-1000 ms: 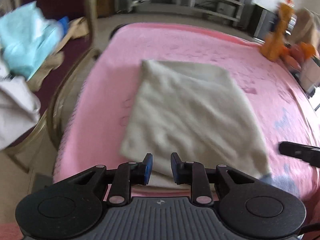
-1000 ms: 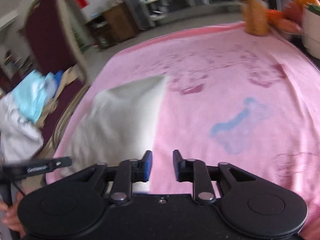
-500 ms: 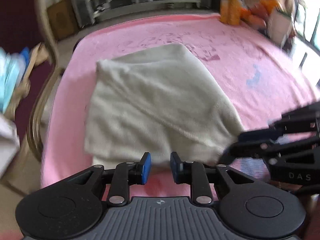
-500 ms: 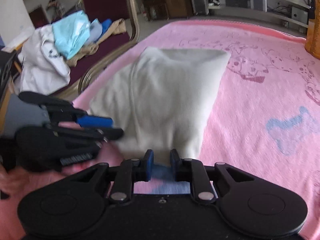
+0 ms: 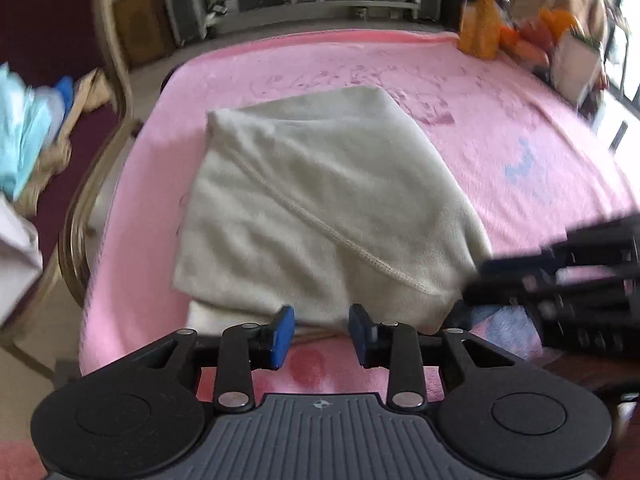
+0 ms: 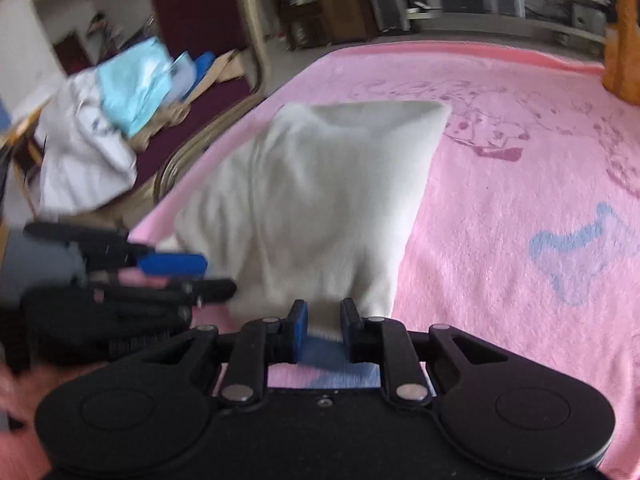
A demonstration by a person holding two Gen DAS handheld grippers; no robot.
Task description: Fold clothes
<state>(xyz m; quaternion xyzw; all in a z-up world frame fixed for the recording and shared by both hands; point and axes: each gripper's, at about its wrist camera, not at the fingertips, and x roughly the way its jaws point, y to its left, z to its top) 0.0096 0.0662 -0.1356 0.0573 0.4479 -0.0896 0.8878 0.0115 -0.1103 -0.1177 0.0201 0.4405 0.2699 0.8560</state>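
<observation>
The left gripper, jaws just widening and empty, could let the folded cream fleece garment spring apart

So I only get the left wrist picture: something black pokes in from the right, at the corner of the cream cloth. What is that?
Observer: That is the right gripper. Its own camera shows its jaws a narrow gap apart at the near edge of the cream cloth, not clamping it.
Operator: And my gripper, seen from there?
Observer: The left gripper shows side on at the cloth's near left corner. Its jaws have just been opening, with nothing between them.
Operator: Anything else waiting to be folded?
Observer: On the chair, a light blue garment lies on top of a white garment.
</observation>
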